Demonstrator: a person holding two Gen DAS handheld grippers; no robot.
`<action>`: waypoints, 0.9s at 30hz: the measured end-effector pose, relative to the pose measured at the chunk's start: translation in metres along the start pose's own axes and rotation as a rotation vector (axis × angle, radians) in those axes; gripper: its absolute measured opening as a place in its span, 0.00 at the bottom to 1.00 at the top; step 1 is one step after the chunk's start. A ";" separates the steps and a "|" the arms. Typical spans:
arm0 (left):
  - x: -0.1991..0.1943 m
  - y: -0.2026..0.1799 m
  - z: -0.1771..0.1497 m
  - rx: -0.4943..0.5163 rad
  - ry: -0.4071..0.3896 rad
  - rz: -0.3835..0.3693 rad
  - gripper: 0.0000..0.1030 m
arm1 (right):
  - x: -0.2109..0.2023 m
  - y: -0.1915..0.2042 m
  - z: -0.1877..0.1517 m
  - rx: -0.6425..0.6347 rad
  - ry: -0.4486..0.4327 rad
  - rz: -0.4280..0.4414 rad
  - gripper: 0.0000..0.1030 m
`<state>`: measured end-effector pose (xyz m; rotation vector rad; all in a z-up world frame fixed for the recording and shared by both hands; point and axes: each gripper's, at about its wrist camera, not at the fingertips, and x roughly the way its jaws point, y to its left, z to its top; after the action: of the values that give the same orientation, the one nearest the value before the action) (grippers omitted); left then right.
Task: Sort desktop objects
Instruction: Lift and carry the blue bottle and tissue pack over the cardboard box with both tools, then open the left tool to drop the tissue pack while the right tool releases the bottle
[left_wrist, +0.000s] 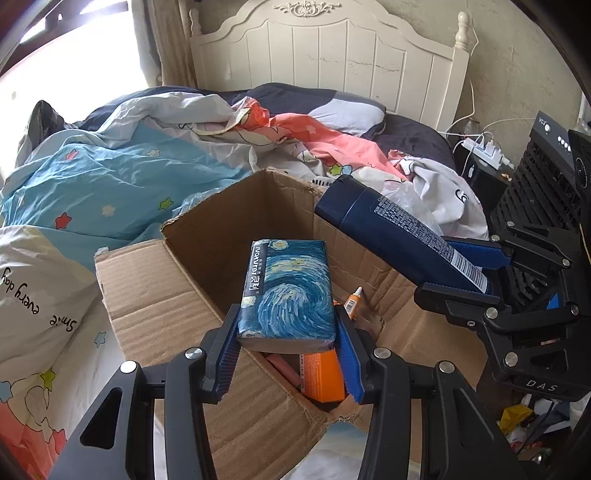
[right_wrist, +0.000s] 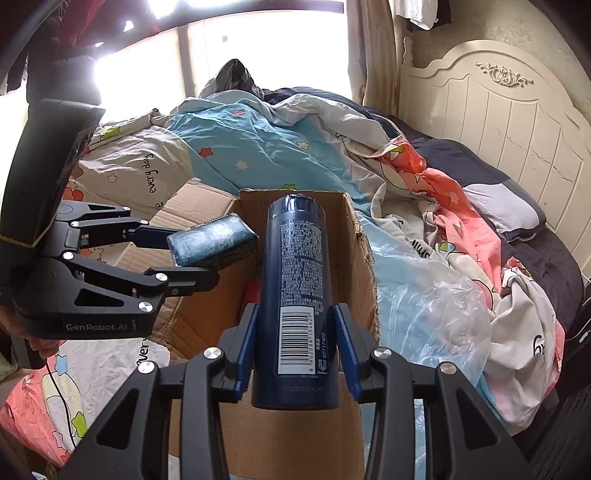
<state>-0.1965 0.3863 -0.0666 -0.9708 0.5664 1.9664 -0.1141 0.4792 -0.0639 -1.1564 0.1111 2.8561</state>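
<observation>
Holding a tissue pack (left_wrist: 286, 295) printed with a swirling blue night sky, the left gripper (left_wrist: 286, 343) has it poised over the open cardboard box (left_wrist: 155, 295), which sits on the rumpled bedding (left_wrist: 110, 166). Its jaws stand wide enough to span the pack's short side and press its near end between blue pads, the rest jutting forward over the box. Below lie an orange carton (left_wrist: 323, 376), a small orange-capped tube (left_wrist: 352, 301) and something pink I cannot make out. Whether the pack is on its way in or out, one moment cannot settle; either way, I judge it best kept level and clear of the torn near rim, since soft wrapping can slip from a grip on one end. Beside it, the right gripper (right_wrist: 295, 347) clamps the barcode end of a dark blue bottle (right_wrist: 293, 280), jaws narrower, the cap pointing at the box's far wall, so the two loads should keep apart.
</observation>
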 end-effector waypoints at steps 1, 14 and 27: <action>0.002 -0.001 0.001 0.004 0.000 -0.001 0.47 | 0.001 -0.002 0.000 0.004 0.002 -0.001 0.36; 0.019 0.001 0.007 -0.010 0.012 -0.004 0.47 | 0.021 -0.005 0.007 -0.018 0.019 -0.048 0.37; 0.029 -0.001 0.004 -0.011 0.034 -0.001 0.47 | 0.027 -0.007 -0.002 -0.015 0.050 -0.059 0.39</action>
<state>-0.2069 0.4034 -0.0873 -1.0125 0.5745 1.9577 -0.1316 0.4870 -0.0845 -1.2135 0.0570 2.7830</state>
